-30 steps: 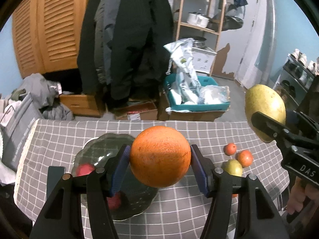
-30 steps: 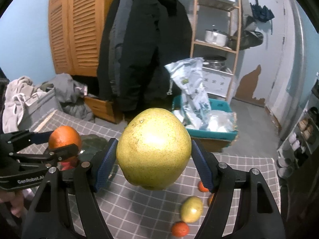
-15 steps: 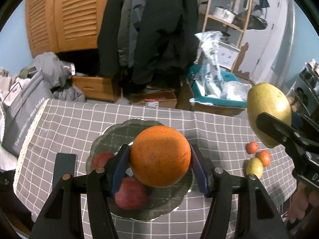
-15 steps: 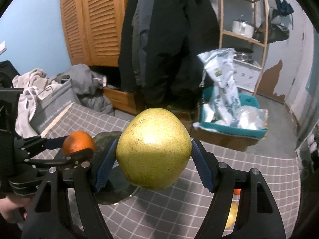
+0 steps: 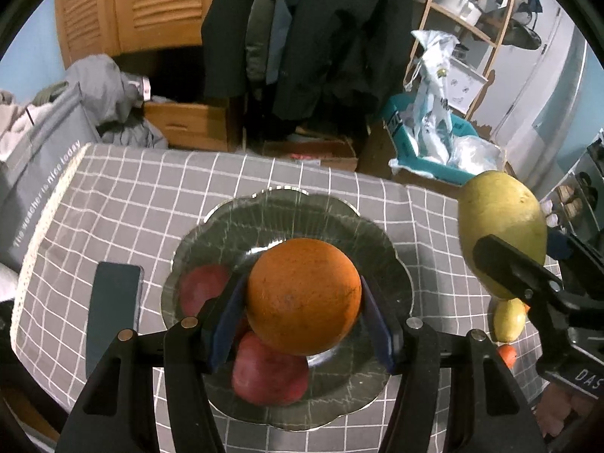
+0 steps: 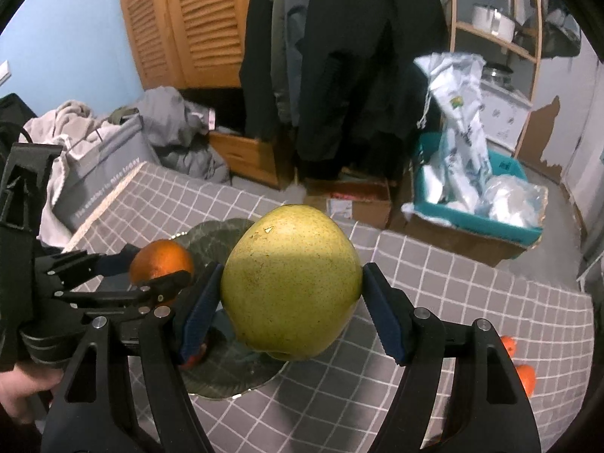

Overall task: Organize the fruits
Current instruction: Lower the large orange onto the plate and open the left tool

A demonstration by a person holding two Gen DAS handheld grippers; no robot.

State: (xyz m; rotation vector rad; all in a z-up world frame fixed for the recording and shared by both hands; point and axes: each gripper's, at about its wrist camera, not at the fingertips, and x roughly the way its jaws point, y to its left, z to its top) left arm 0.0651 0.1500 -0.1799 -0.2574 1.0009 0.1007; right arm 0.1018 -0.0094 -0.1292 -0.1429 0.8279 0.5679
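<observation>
My left gripper (image 5: 302,298) is shut on a large orange (image 5: 304,296) and holds it above a dark glass plate (image 5: 287,219) with two red fruits (image 5: 268,373) on it. My right gripper (image 6: 290,287) is shut on a big yellow-green pear (image 6: 290,283), held above the table to the right of the plate (image 6: 219,230). The pear also shows in the left wrist view (image 5: 502,222), and the orange in the right wrist view (image 6: 160,262). A small yellow fruit (image 5: 509,319) and small orange fruits (image 6: 526,377) lie on the cloth at the right.
The table has a grey checked cloth (image 5: 132,196). A dark phone (image 5: 113,309) lies left of the plate. Beyond the far edge are a grey bag (image 5: 41,173), hanging coats (image 5: 321,37), boxes and a teal bin (image 5: 434,158).
My left gripper has moved the orange forward over the plate, which now lies right below it. My right gripper has carried the pear left toward the plate.
</observation>
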